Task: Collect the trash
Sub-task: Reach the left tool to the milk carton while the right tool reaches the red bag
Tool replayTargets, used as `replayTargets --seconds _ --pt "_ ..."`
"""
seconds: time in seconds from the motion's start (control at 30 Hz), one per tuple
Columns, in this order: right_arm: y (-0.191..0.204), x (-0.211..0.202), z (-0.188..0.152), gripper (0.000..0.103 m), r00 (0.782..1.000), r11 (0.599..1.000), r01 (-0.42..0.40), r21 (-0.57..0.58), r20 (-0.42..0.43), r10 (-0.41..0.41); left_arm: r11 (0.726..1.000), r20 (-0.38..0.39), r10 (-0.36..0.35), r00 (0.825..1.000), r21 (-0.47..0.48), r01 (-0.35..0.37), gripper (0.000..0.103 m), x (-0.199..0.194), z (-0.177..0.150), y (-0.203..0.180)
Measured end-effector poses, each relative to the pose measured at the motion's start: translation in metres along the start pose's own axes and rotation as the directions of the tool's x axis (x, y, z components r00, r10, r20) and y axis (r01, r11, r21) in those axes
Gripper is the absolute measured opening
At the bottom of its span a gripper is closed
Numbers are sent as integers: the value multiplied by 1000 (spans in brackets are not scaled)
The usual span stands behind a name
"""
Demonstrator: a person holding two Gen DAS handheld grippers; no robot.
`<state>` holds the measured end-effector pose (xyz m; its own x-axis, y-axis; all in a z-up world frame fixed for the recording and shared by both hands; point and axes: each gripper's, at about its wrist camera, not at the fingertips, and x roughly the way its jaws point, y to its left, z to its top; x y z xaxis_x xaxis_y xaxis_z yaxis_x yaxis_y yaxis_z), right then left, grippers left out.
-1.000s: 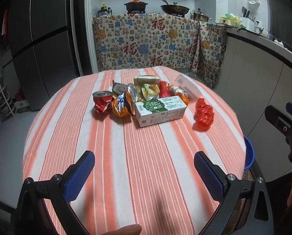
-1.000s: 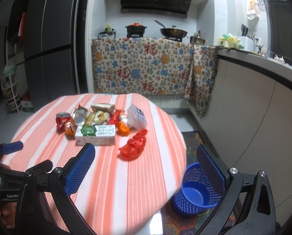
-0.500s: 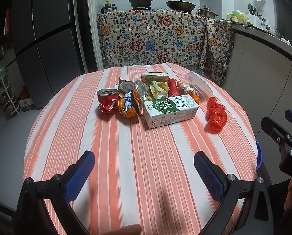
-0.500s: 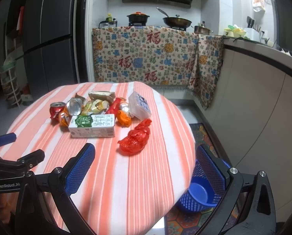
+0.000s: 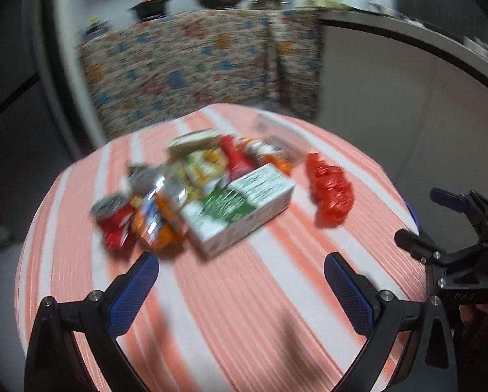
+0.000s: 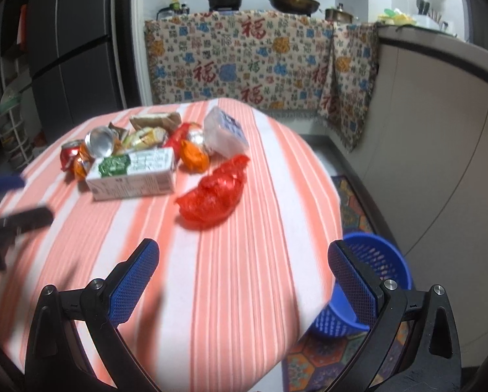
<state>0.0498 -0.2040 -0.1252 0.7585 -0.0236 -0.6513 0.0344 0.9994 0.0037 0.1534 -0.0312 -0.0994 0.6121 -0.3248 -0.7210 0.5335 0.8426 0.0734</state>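
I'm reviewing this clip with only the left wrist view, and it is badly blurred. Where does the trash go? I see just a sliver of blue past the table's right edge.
Observer: That sliver is a blue mesh basket, standing on the floor beside the table on a patterned mat.
Operator: Anything in it yet?
Observer: What shows of its inside looks empty; the right gripper covers part of it.
Operator: Is that gripper holding anything?
Observer: No. It is open over bare cloth, with the red plastic bag the nearest piece ahead of it.
Operator: And the box behind the bag?
Observer: A clear plastic container with a blue label, lying tilted against the pile.
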Motion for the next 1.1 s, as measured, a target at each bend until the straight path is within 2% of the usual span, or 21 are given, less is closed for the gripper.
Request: replayTargets --seconds 0.07,0.17,0.33,0.5,0.53,0.6,0.63,0.77,0.83,0.9,1.0,1.1 --pt "-5 0 -1 103 1000 1000 1 2 1 -1 993 -14 -48 999 107 50 103 17 20 -3" --pt "-13 -1 -2 103 1000 1000 11 18 3 -11 979 -49 -72 996 185 80 103 47 42 0" --pt "-28 -5 -4 103 1000 998 22 53 -2 -21 969 -160 -75 984 222 109 103 96 53 11" --pt "-36 -8 -2 103 1000 997 20 69 3 -20 951 -258 -97 961 261 166 101 107 44 9" --pt "-37 -9 -3 103 1000 997 19 70 5 -19 948 -271 -104 957 264 177 97 106 42 7" --pt "-37 -10 -1 103 1000 997 16 71 12 -17 948 -291 -101 951 262 181 61 103 38 6" --pt "-38 -11 0 103 1000 997 16 71 15 -17 950 -306 -101 947 252 183 59 102 36 7" --pt "-38 -11 1 103 1000 998 18 67 19 -19 973 -291 -85 953 183 142 51 86 28 3" --pt "-41 -11 0 103 1000 997 22 74 15 -23 988 -273 -83 958 107 116 51 68 17 2" --pt "-45 -10 1 103 1000 996 24 85 10 -25 996 -259 -84 962 -9 85 51 48 2 3" --pt "-47 -2 9 103 1000 994 -7 109 -13 9 988 -247 -23 969 -155 -16 51 21 -28 2" --pt "-40 18 29 103 993 983 -102 153 -48 110 966 -213 20 977 -249 -74 51 2 -47 -2"
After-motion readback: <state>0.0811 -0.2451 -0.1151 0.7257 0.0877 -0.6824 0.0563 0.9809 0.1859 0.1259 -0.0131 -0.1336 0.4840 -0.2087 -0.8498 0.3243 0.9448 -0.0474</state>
